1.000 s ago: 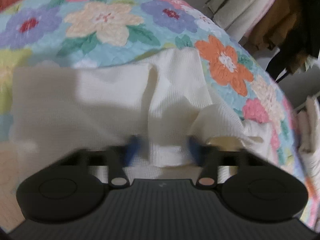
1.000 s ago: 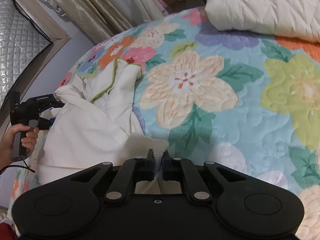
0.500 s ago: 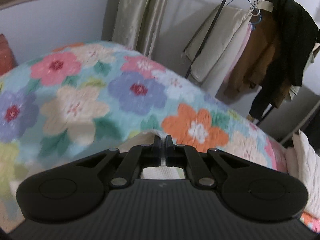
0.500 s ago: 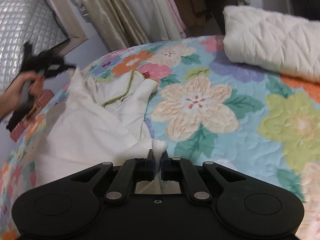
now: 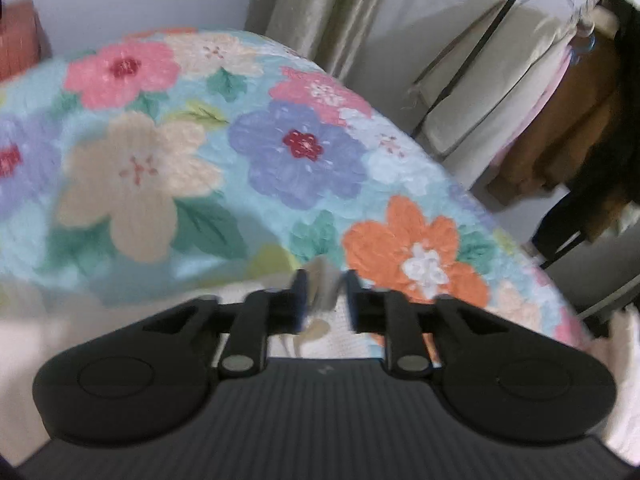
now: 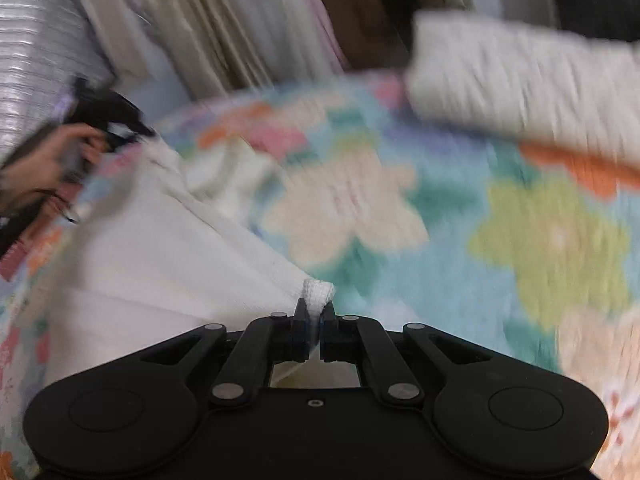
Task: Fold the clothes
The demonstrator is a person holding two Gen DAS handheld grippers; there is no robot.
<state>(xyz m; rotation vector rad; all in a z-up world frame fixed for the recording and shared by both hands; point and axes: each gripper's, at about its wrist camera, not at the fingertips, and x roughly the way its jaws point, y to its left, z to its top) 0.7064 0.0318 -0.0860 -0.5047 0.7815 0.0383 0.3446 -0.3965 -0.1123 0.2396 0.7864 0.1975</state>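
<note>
Bed (image 5: 168, 184) w/ a floral quilt fills both views, clothes rack (image 5: 560, 92) and curtain (image 5: 320, 12) behind. Cream garment (image 6: 152, 264) hangs stretched above the quilt, one end at each gripper. It looks light, soft, waffle-knit, so it'll sag and crease easily; corners or hem are the best hold. Right gripper (image 6: 314, 320): jaws clamped on a bunched corner. Left gripper (image 5: 324, 292): jaws a little apart (blurry), some fabric between them, grip uncertain. Pillow (image 6: 520, 80) lies at the bed's far side.
</note>
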